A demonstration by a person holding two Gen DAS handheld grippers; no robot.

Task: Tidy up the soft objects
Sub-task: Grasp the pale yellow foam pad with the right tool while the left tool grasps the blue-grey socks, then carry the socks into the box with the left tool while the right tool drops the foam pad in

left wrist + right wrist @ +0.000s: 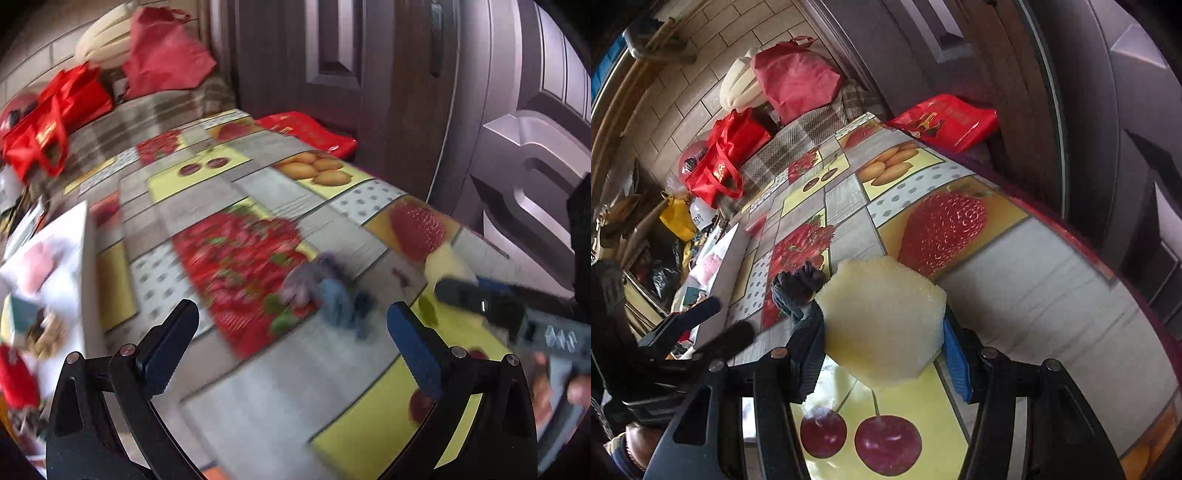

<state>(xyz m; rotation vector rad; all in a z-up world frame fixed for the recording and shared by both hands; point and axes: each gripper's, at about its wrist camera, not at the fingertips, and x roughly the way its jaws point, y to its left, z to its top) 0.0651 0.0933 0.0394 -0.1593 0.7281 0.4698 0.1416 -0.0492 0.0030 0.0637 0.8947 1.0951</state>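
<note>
Table under fruit-print oilcloth point(1015, 258), crumpled grey-blue cloth point(798, 291) lying on it, white box point(70, 258) at its left edge

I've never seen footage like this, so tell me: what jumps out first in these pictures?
First, the pale yellow sponge, pinched in the right claw just above the fruit-print tablecloth. Next, the small bundle of grey and blue cloth lying on the tablecloth ahead of the open, empty left claw. Farther back, bright red bags sit at the far end.
</note>
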